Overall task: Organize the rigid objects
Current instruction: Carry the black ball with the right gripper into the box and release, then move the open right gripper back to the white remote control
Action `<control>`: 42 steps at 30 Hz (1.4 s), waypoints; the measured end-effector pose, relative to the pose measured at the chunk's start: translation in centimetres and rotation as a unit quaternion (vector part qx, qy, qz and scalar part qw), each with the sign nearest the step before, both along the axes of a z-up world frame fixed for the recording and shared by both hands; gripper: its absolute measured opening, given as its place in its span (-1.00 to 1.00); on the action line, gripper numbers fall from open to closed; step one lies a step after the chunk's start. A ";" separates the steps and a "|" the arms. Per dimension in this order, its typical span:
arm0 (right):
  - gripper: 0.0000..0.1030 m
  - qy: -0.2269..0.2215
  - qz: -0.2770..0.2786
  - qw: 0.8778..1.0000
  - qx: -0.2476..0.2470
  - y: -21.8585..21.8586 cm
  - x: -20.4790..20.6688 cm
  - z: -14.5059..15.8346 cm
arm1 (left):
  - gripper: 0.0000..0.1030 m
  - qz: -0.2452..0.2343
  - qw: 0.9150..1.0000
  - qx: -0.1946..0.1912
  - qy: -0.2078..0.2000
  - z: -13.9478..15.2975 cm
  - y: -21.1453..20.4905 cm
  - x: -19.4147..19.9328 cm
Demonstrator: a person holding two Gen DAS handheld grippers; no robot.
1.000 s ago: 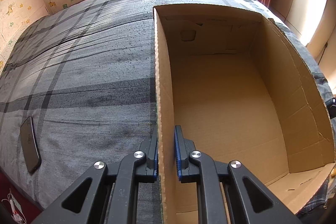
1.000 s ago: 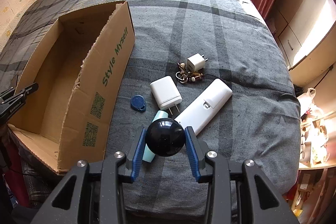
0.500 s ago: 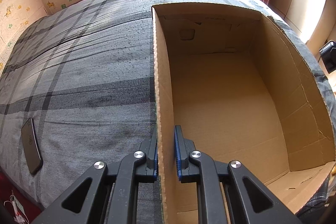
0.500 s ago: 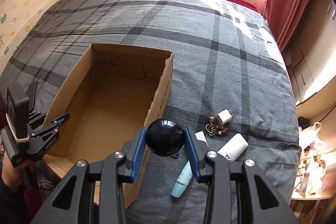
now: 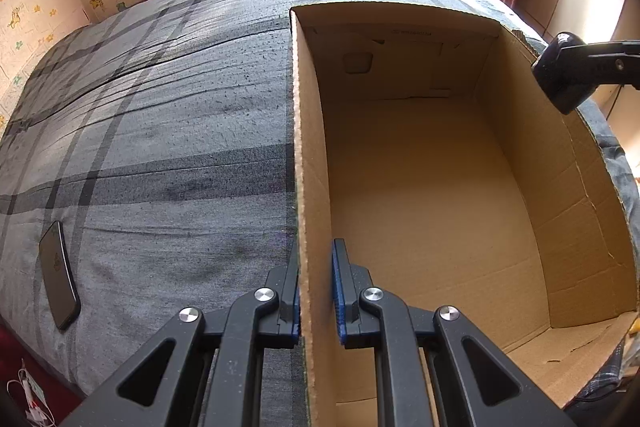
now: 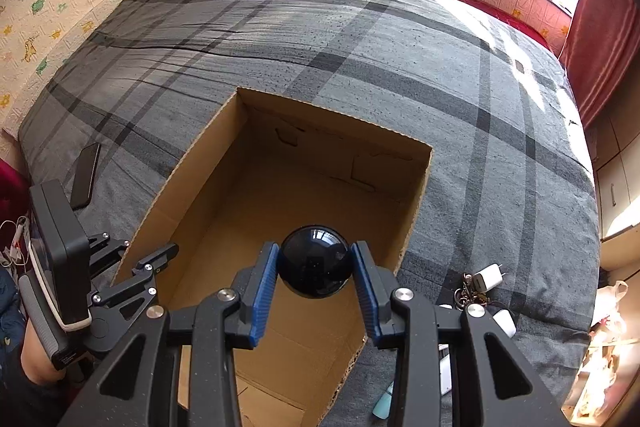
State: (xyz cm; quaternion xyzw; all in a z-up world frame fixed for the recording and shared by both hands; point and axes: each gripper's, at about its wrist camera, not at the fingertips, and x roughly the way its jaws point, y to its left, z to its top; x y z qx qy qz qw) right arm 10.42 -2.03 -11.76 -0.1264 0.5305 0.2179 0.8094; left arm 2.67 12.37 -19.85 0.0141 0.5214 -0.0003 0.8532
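My right gripper (image 6: 314, 289) is shut on a glossy black ball (image 6: 314, 261) and holds it above the open cardboard box (image 6: 224, 187); it also shows at the right edge of the left wrist view (image 5: 568, 79). My left gripper (image 5: 316, 287) is shut on the box's left wall (image 5: 310, 163), one pad on each side. The box floor shows nothing in it. A small white charger (image 6: 490, 277), a keyring (image 6: 466, 293) and other white items lie on the bed right of the box, partly hidden by my right fingers.
The box sits on a bed with a grey plaid cover (image 5: 160, 131). A dark phone (image 5: 58, 275) lies on the cover left of the box, also seen in the right wrist view (image 6: 86, 175). Red curtain (image 6: 604, 39) and cabinets stand to the right.
My right gripper has carried the black ball left from above the loose items to above the box opening. My left gripper has kept its hold on the box wall.
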 end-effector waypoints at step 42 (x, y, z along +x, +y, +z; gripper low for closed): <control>0.72 0.017 0.004 1.000 -0.010 3.0 1.8 -5.5 | -0.74 0.001 1.000 -0.006 0.001 -0.4 0.4 0.0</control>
